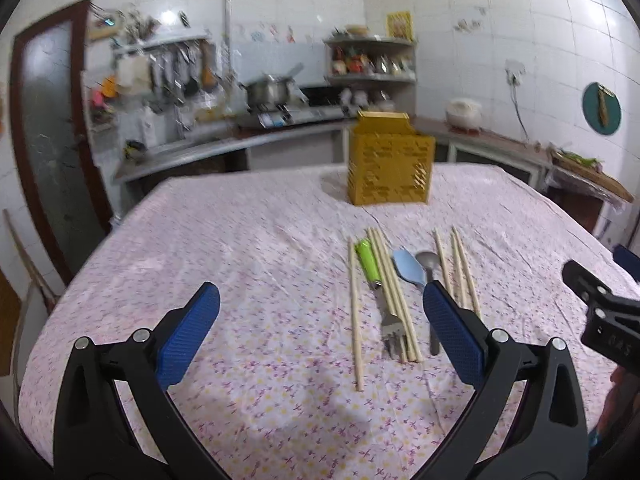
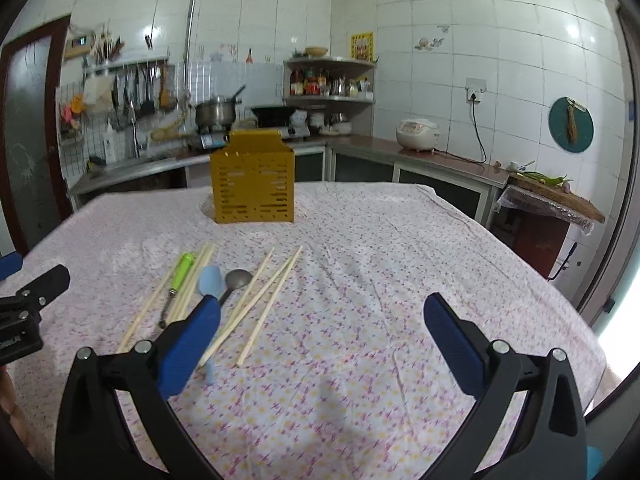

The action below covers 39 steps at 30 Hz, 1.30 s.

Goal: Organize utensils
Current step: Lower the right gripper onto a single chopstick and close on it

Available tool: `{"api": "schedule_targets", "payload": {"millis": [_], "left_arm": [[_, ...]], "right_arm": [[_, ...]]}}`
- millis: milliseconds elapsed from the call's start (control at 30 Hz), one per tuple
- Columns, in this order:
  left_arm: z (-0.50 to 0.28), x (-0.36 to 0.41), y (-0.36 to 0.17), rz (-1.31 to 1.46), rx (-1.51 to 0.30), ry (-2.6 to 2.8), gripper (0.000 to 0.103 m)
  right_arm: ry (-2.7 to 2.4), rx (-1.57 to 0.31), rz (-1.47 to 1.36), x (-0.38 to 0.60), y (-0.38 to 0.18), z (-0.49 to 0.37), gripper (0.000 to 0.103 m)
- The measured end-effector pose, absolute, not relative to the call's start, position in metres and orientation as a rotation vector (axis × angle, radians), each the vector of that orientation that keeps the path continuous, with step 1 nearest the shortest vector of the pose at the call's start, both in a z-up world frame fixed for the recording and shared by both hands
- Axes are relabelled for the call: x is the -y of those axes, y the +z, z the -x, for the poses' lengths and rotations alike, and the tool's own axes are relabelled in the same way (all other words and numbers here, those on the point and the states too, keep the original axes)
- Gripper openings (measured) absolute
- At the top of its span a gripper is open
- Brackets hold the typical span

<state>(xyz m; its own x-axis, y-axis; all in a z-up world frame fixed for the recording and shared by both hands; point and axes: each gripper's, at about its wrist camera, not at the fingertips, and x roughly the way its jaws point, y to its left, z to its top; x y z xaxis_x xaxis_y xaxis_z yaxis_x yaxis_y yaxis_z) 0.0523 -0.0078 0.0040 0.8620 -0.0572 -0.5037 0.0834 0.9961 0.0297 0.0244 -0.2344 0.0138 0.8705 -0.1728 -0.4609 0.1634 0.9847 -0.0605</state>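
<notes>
Nothing's been picked up yet: left gripper [image 1: 320, 320] and right gripper [image 2: 320, 328] are both spread wide, empty. Chopsticks [image 1: 354, 312], fork [image 1: 376, 280] and spoons [image 1: 410, 270] are laid out mid-desk, yellow holder [image 1: 390, 160] at 12 o'clock. Probably one utensil needs pinching first.

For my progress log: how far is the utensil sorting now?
Nothing looks done: no utensil shows above the yellow holder. Nothing is in hand: left tool and right tool are open. Left: chopsticks, green-handled fork, blue spoon, grey spoon.
</notes>
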Motion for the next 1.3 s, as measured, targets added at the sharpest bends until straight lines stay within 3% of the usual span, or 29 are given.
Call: {"api": "schedule_targets", "payload": {"millis": [433, 867, 967, 1033, 1167, 1300], "left_arm": [[-0.157, 0.008, -0.004, -0.045, -0.805, -0.147, 0.098], [-0.198, 0.009, -0.046, -0.035, -0.85, -0.088, 0.098], [-0.201, 0.009, -0.05, -0.03, -0.85, -0.085, 0.096], [-0.205, 0.011, -0.055, -0.034, -0.867, -0.094, 0.089], [-0.211, 0.015, -0.067, -0.033, -0.917, -0.122, 0.072], [-0.22, 0.019, -0.074, -0.022, -0.962, -0.142, 0.062]], "right_arm": [[-0.077, -0.872, -0.018, 0.246, -0.01, -0.156, 0.099], [-0.144, -0.853, -0.065, 0.25, -0.052, -0.187, 0.098], [-0.142, -0.876, -0.044, 0.246, -0.058, -0.194, 0.082], [-0.132, -0.909, -0.057, 0.246, -0.065, -0.2, 0.062], [-0.109, -0.94, -0.09, 0.248, -0.074, -0.21, 0.059], [-0.109, -0.955, -0.079, 0.246, -0.076, -0.217, 0.046]]}}
